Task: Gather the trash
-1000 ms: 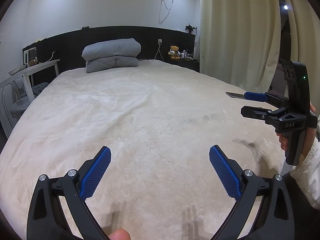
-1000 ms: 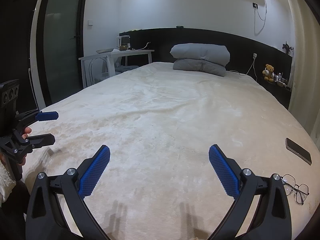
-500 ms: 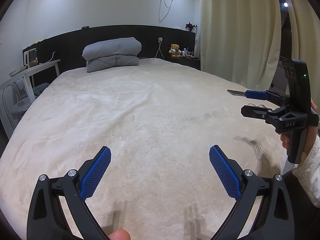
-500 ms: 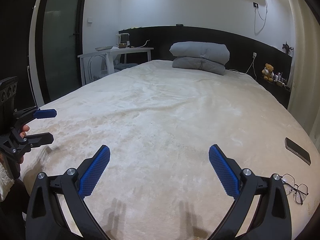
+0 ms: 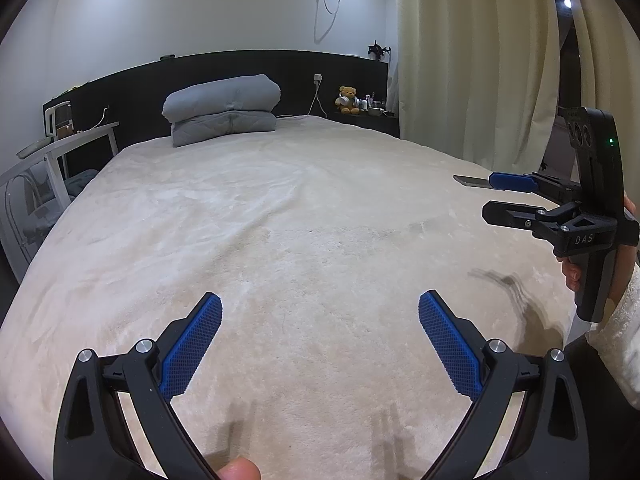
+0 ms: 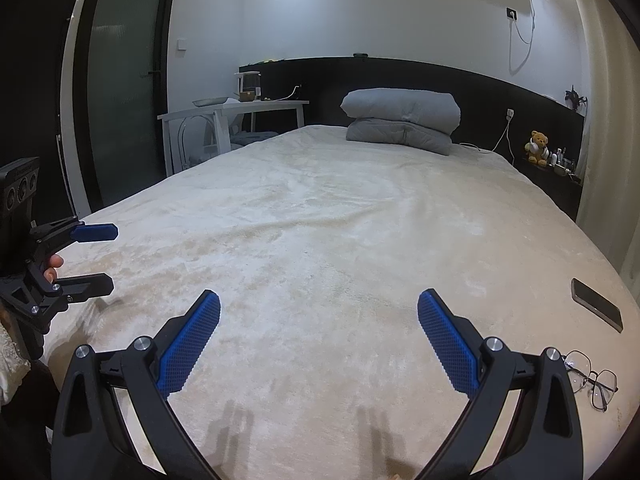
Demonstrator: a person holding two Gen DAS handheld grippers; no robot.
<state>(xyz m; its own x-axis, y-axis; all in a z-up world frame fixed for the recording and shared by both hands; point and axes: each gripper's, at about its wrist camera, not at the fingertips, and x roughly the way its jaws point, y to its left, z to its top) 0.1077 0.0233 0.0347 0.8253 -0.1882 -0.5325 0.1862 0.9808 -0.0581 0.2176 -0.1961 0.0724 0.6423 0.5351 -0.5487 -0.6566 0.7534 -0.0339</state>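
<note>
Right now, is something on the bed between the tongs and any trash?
No trash shows. On the bed lie only a phone, glasses and a folded quilt; both tongs hang open.

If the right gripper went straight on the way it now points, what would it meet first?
Probably nothing close: the open right gripper hovers over the bare cream plush bedspread. Far ahead lies the folded grey quilt, though depth is unclear.

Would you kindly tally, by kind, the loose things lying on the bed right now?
Folded grey quilt: 1
Phone: 1
Pair of glasses: 1
Total: 3
</note>
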